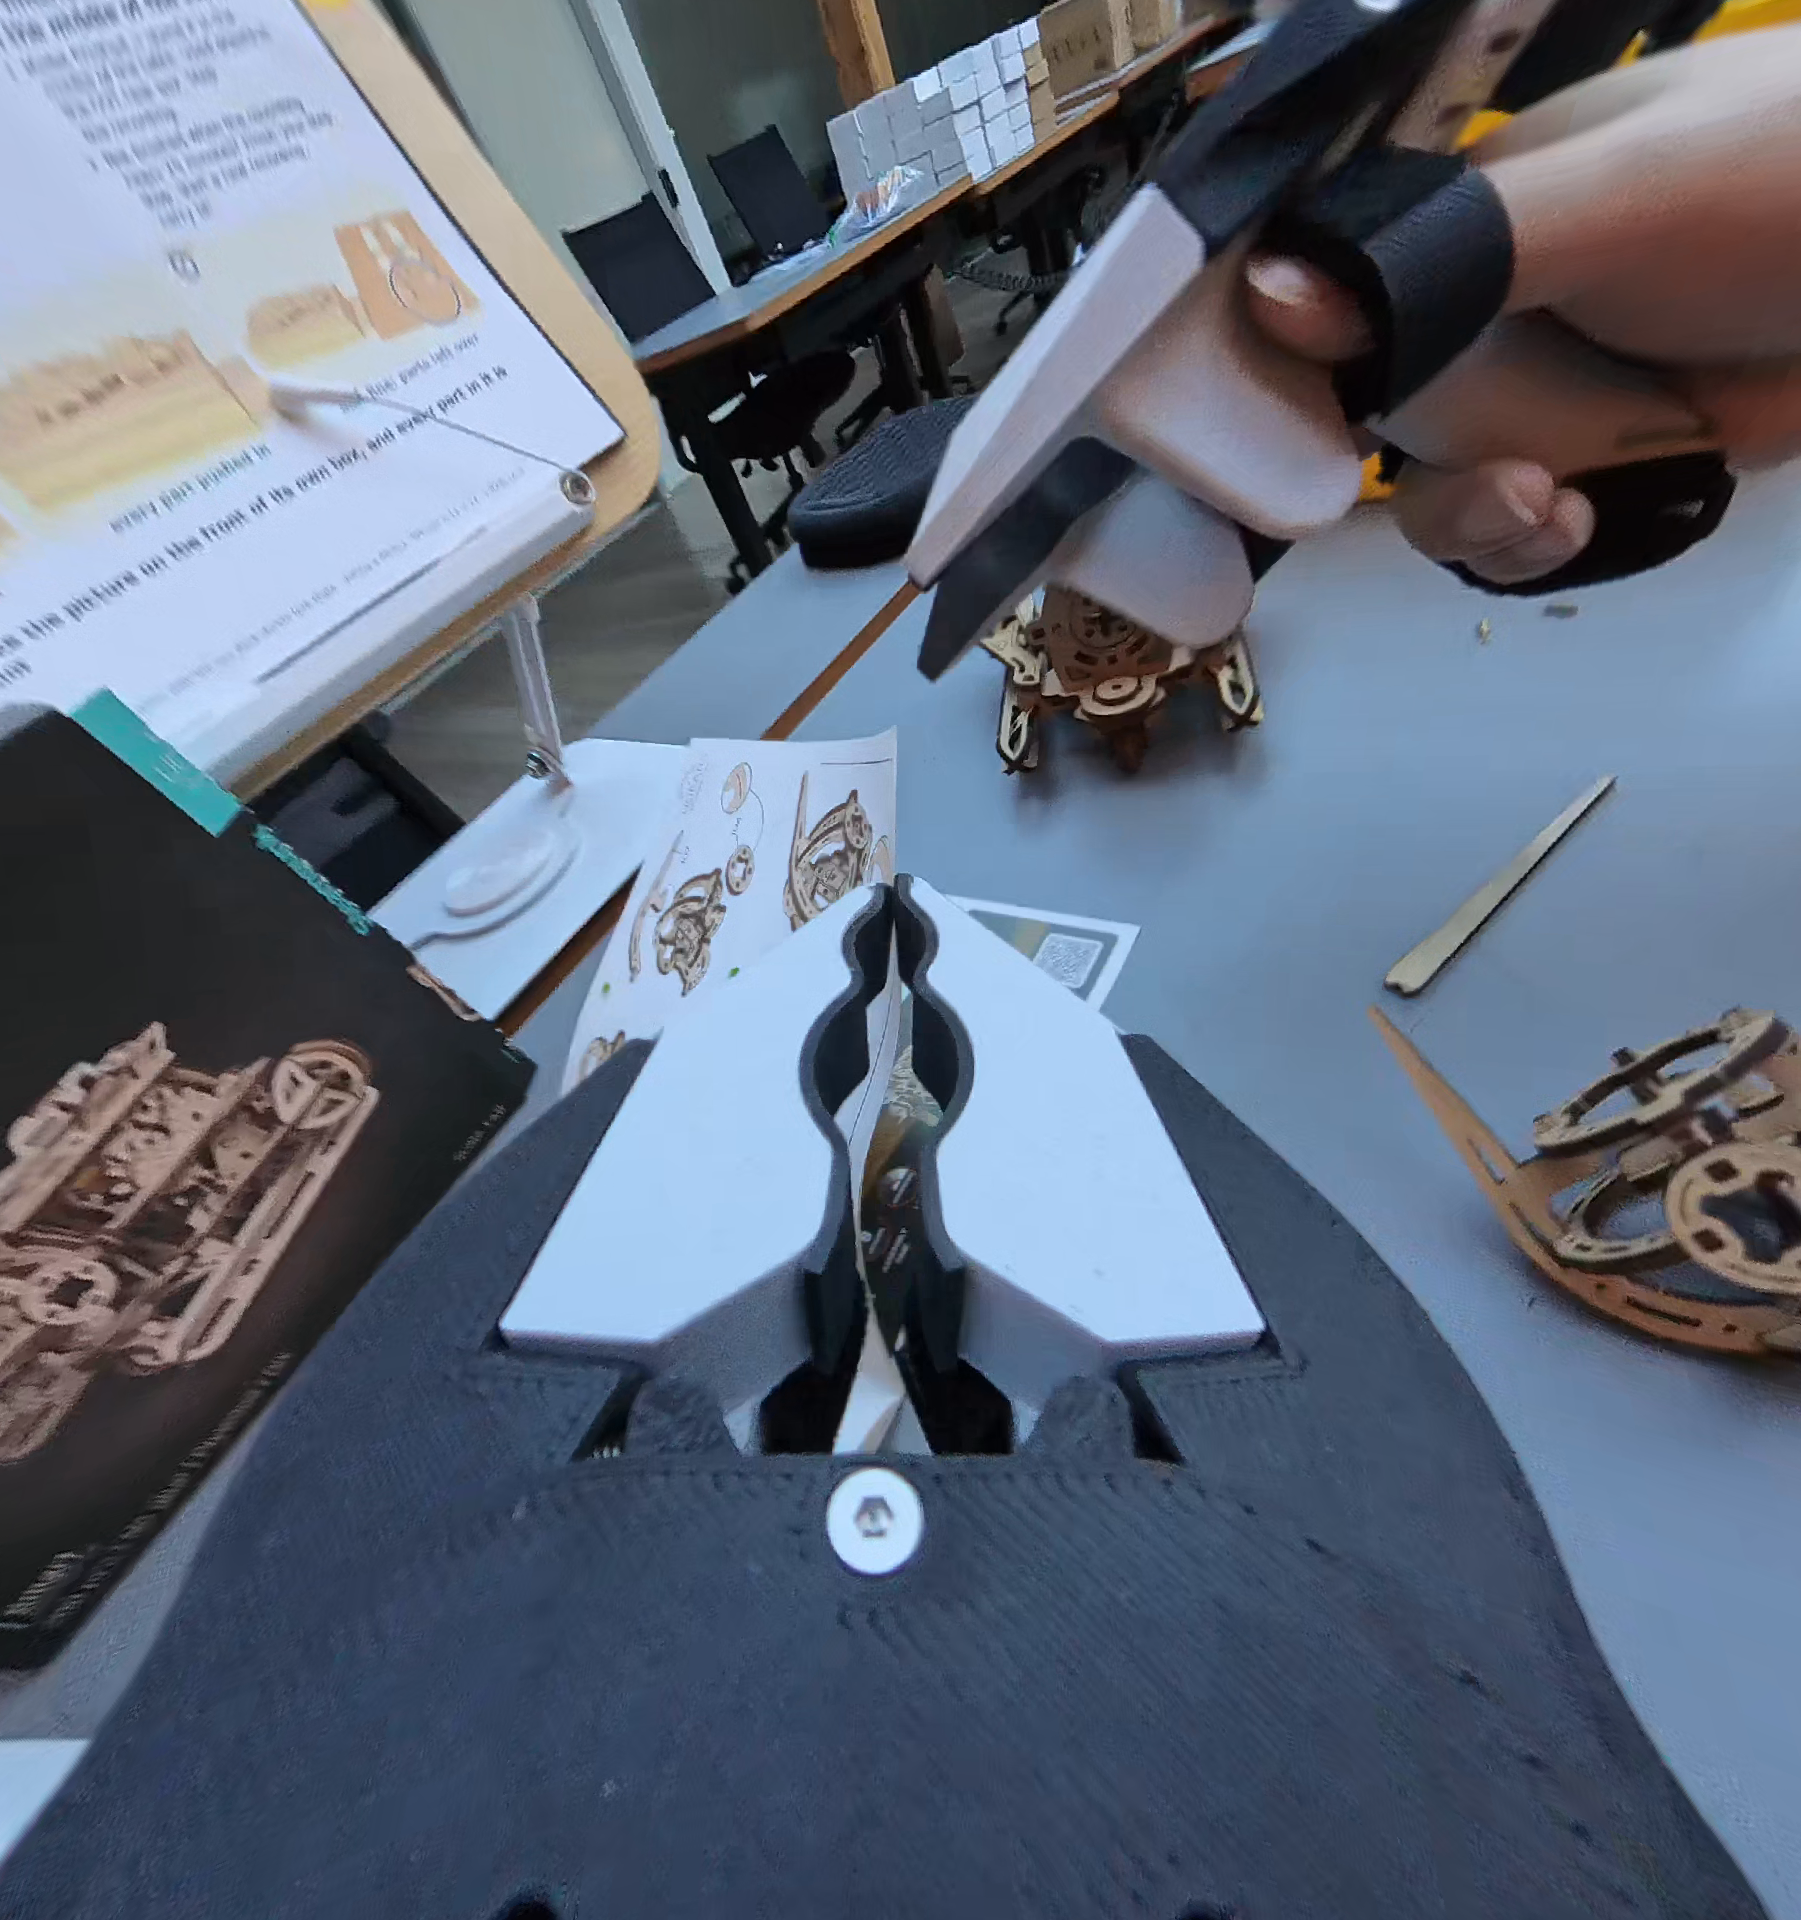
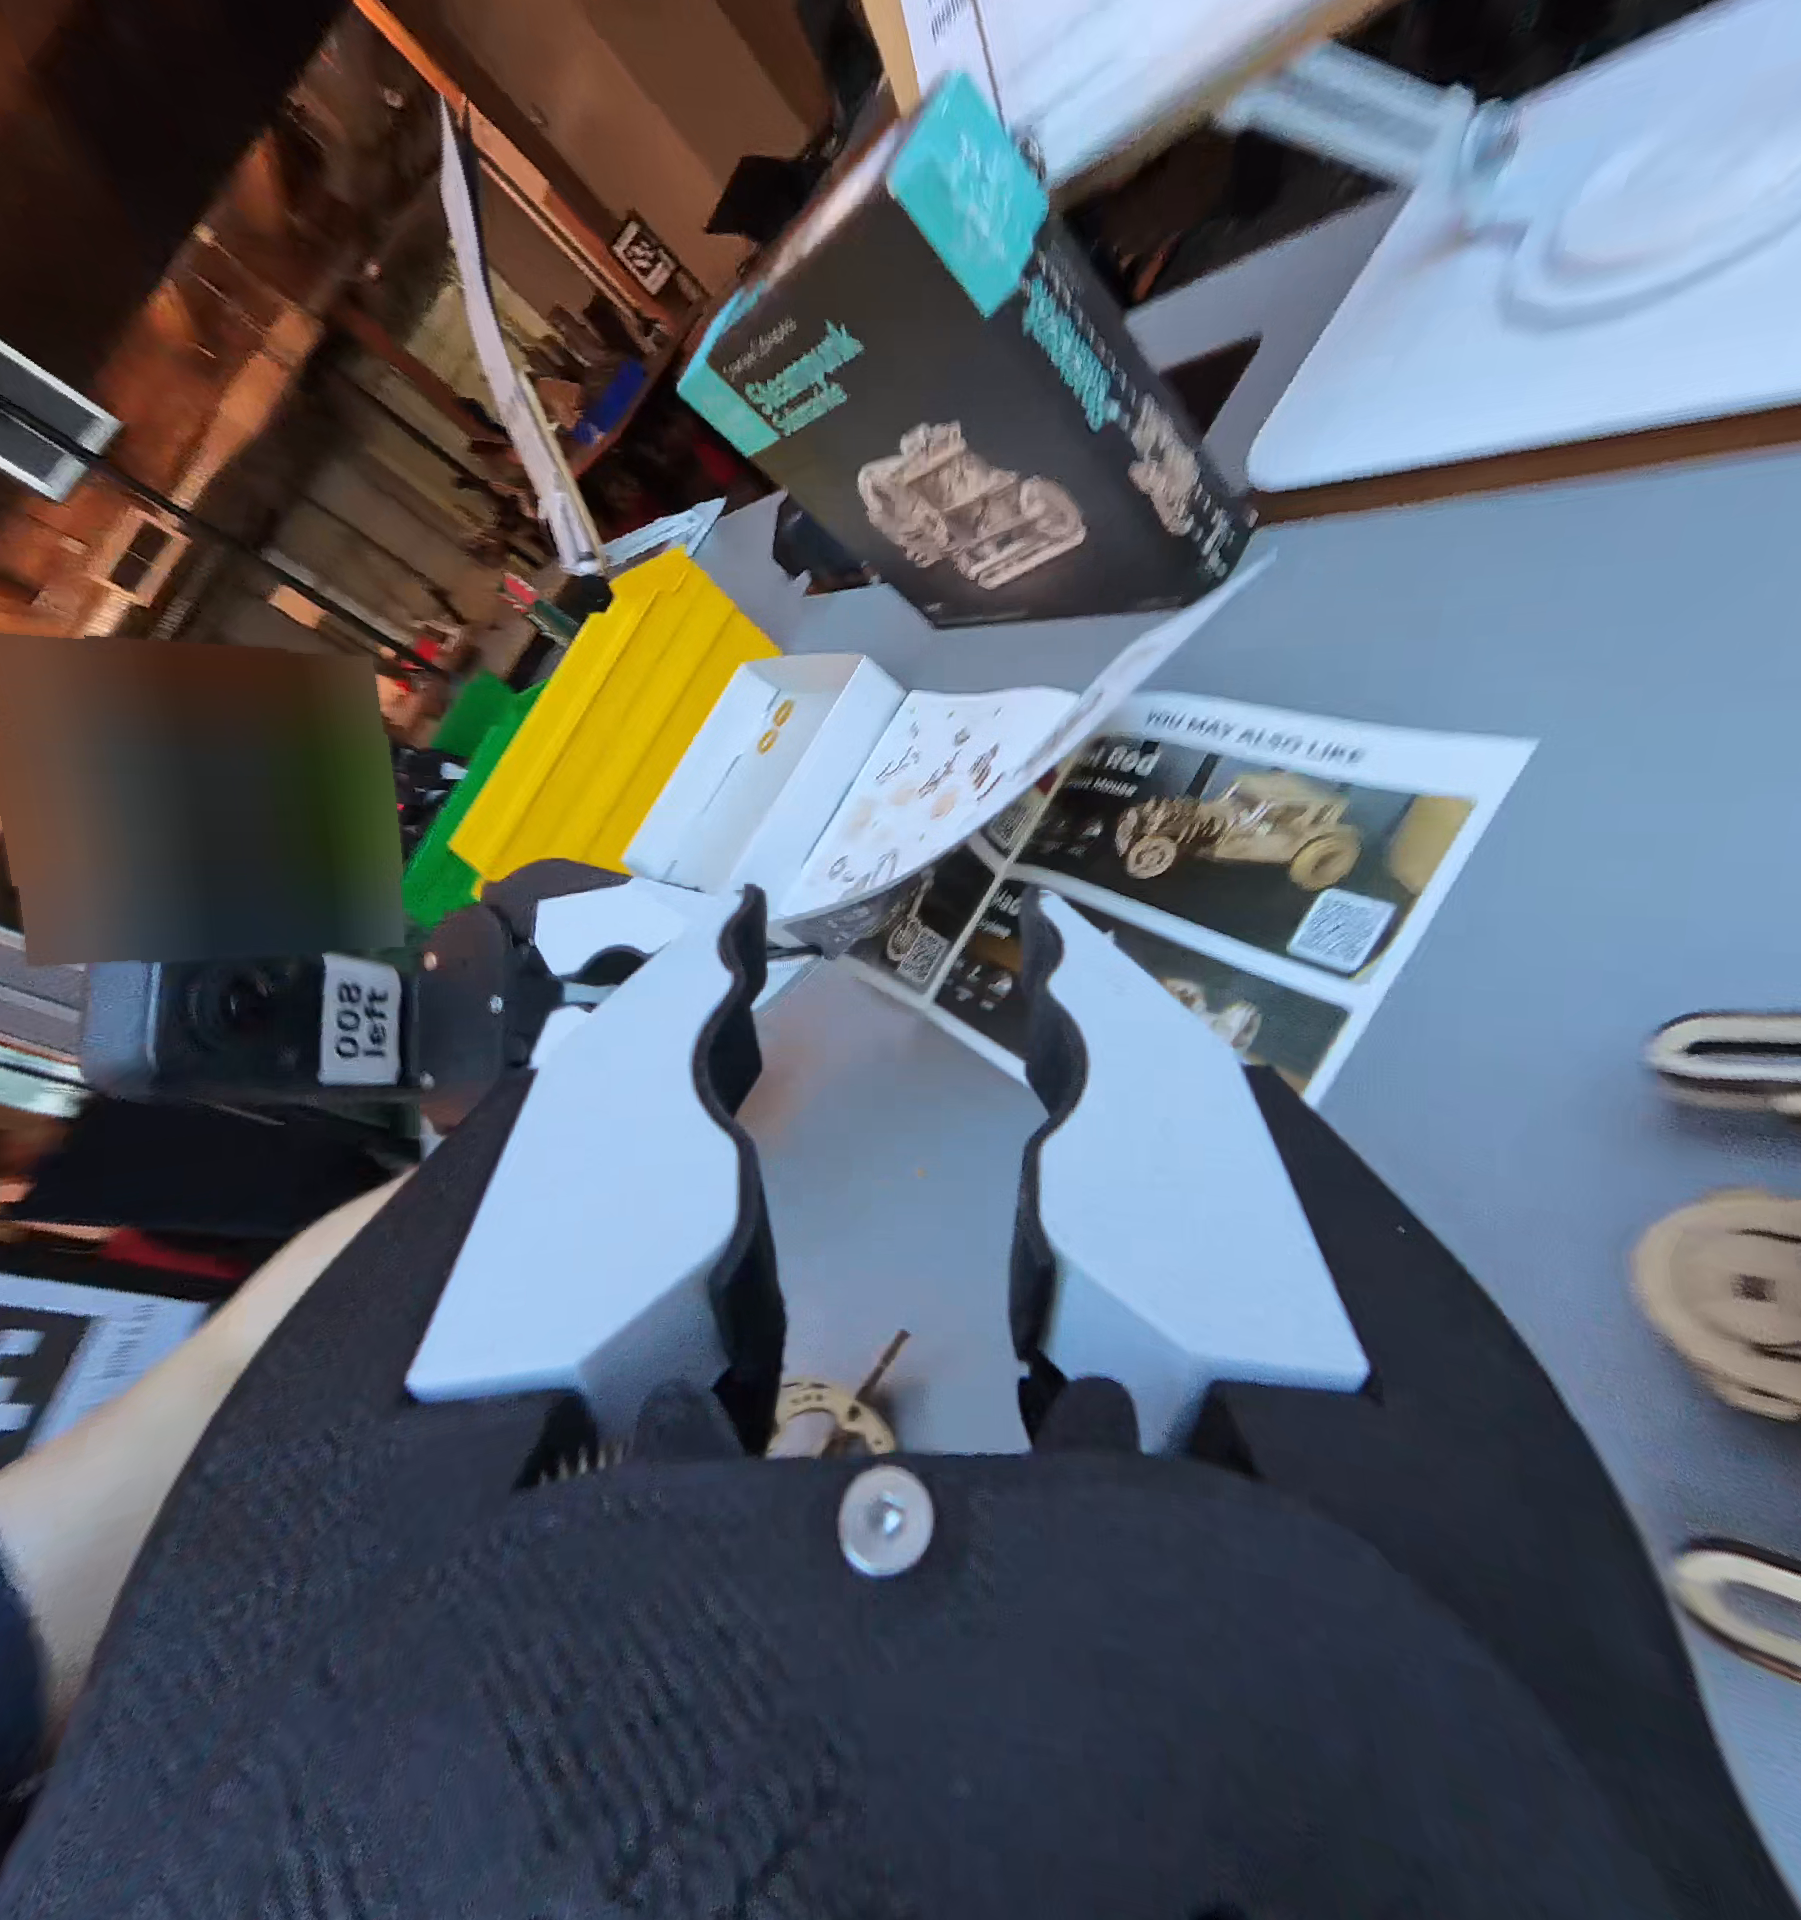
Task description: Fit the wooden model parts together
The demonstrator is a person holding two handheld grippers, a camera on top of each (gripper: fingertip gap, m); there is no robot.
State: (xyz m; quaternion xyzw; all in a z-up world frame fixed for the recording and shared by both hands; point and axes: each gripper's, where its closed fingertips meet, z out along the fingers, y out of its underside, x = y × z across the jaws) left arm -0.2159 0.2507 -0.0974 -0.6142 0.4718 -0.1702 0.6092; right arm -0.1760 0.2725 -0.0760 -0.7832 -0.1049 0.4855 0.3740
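Pinched in our left gripper [image 1: 894,914] is the instruction sheet [image 1: 771,831], not wood. Our right gripper [image 2: 891,935] gapes empty above one wooden assembly [image 1: 1114,665]; another wheeled assembly [image 1: 1696,1184] and a loose strip [image 1: 1498,883] lie apart on the table [image 1: 1291,831], so we judge joining remains undone.

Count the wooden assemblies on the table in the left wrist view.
2: one wooden assembly far, under the right hand-held gripper; one curved assembly at the right edge. Others may be hidden.
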